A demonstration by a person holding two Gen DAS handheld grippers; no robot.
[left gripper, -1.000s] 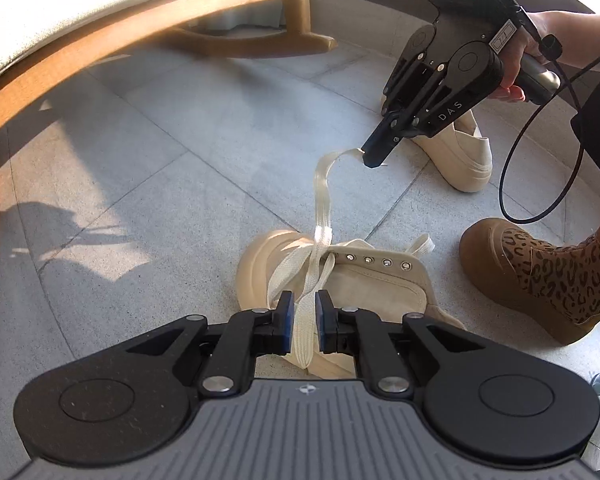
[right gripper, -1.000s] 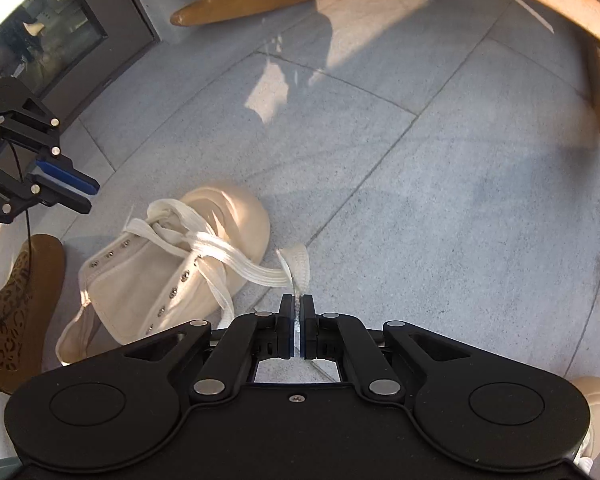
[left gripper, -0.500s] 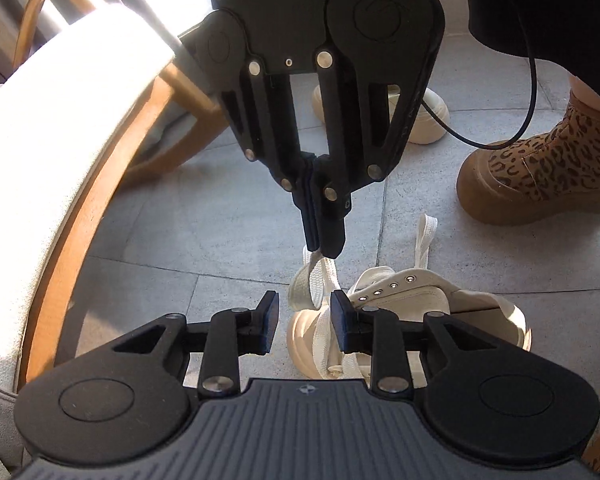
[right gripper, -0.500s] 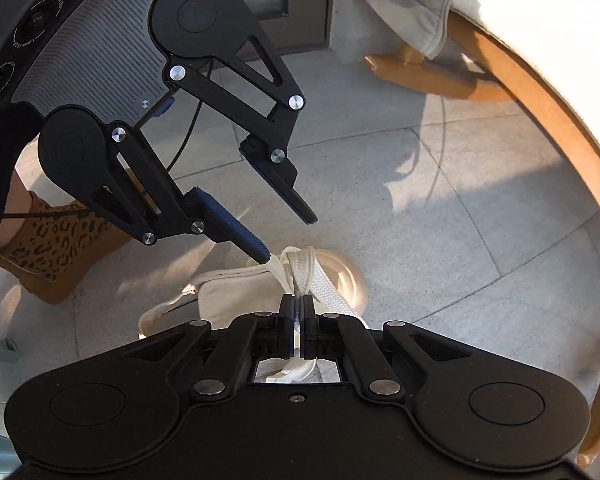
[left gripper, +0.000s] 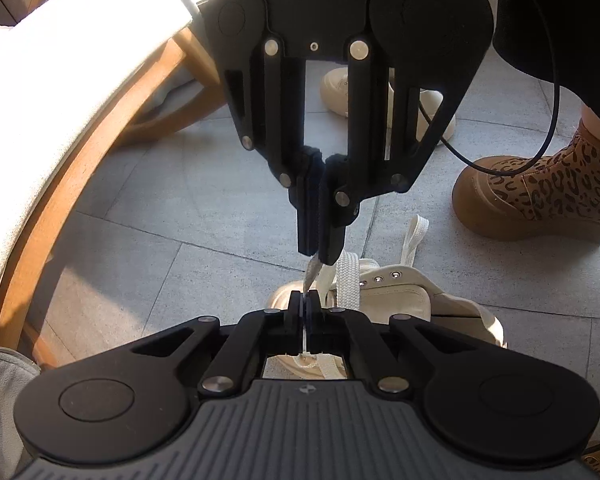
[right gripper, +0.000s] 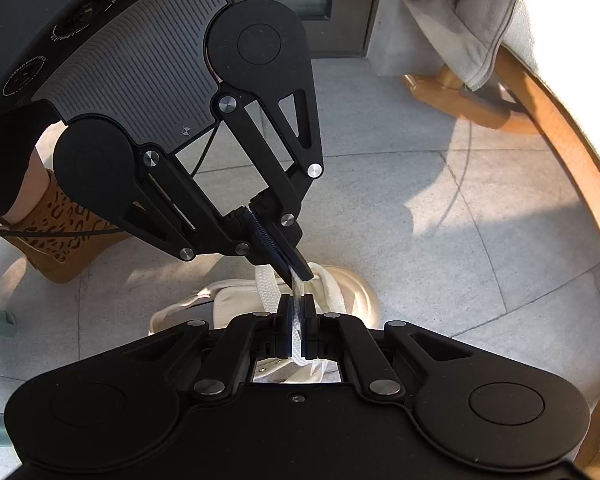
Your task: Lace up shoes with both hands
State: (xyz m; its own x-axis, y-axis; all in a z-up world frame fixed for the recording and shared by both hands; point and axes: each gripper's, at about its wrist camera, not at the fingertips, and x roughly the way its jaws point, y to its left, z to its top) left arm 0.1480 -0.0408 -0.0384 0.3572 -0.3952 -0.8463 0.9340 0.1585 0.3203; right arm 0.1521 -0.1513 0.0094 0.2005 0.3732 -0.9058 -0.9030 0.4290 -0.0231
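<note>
A cream canvas shoe [left gripper: 404, 296] [right gripper: 356, 292] lies on the grey floor tiles with its white shoelace [left gripper: 348, 276] pulled up from the eyelets. Both grippers meet tip to tip just above it. My left gripper [left gripper: 305, 304] [right gripper: 300, 272] is shut on the lace's end [left gripper: 310, 278]. My right gripper [right gripper: 297, 306] [left gripper: 320, 254] faces it; its jaws are opening, with the same lace [right gripper: 297, 332] still running through the narrow gap between the pads. The shoe's toe and front eyelets are hidden behind the grippers.
A second cream shoe [left gripper: 338, 90] lies farther back. A person's leopard-print boot [left gripper: 540, 196] [right gripper: 56, 232] stands beside the shoe. A wooden chair frame [left gripper: 60, 184] [right gripper: 560, 152] with a pale cushion curves along one side. A black cable [left gripper: 554, 112] hangs near the boot.
The two grippers rolled and came together above the shoe. My left jaws, open half a second ago, have closed on the lace end. My right jaws have parted slightly.
</note>
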